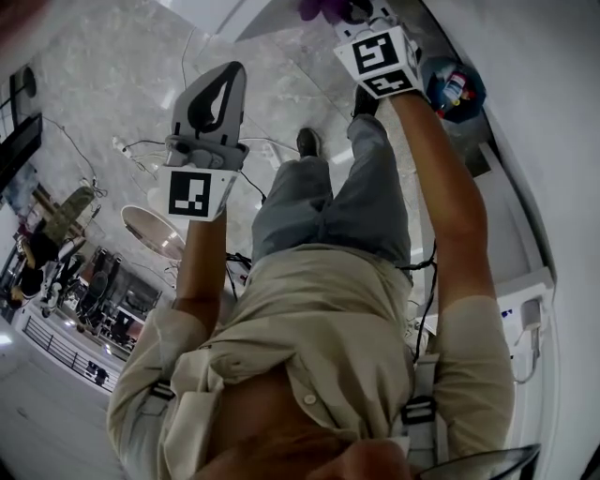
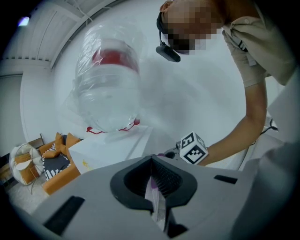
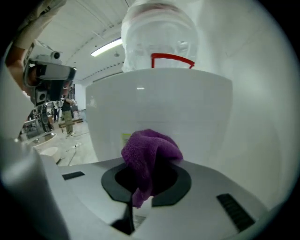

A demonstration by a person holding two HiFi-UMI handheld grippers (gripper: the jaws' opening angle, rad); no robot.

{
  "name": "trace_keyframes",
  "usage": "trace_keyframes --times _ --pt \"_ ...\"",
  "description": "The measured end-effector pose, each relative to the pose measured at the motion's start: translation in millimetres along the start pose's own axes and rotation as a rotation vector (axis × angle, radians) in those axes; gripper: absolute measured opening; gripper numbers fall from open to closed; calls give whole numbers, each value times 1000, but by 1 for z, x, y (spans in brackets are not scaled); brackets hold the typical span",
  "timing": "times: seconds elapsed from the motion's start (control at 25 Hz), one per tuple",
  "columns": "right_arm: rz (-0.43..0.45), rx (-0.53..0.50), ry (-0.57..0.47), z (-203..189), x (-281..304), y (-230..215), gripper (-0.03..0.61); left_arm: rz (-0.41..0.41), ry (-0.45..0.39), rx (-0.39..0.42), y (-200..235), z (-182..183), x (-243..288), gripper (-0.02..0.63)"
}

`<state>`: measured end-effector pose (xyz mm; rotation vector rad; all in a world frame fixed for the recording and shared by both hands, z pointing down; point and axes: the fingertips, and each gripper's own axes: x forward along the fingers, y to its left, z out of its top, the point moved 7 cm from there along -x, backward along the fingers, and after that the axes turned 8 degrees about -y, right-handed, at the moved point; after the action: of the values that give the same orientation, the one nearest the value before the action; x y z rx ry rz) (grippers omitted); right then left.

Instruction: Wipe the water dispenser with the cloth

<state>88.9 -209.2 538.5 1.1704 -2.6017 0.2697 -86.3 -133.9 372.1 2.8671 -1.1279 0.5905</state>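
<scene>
The white water dispenser point(image 3: 159, 112) fills the right gripper view, with its clear upturned bottle point(image 3: 159, 37) on top. My right gripper point(image 3: 150, 161) is shut on a purple cloth point(image 3: 151, 151), which bunches up just short of the dispenser's front. The head view has this gripper point(image 1: 361, 13) and cloth point(image 1: 321, 9) at the top edge. My left gripper point(image 1: 228, 75) is raised in the air with its jaws together, apart from the dispenser. Its own view looks past the shut jaws point(image 2: 152, 161) at the bottle point(image 2: 110, 89) and the dispenser's top point(image 2: 112, 150).
A blue bucket point(image 1: 455, 86) with bottles stands on the floor beside the right gripper. Cables point(image 1: 141, 145) lie on the tiled floor near a round table point(image 1: 155, 230). An orange seat point(image 2: 56, 168) stands beyond the dispenser. A white wall unit point(image 1: 511, 216) runs along the right.
</scene>
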Motion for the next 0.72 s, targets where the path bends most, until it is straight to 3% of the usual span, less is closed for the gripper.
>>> trace_keyframes --times 0.12,0.24,0.36,0.48,0.72 --pt "-129 -12 -5 -1 -6 -45 44 -1 12 6 -2 -9 -6 17" --pt "-318 71 -32 1 -14 -91 44 5 23 1 -2 -17 -8 17" --pt "-411 124 -77 10 -14 -104 43 4 21 -1 -3 -25 -8 17" --pt "-381 158 -58 -6 -6 -76 43 4 18 -4 -1 -29 -10 17" --pt "-201 193 -25 -20 13 29 43 -7 1 -3 -6 -35 -8 17"
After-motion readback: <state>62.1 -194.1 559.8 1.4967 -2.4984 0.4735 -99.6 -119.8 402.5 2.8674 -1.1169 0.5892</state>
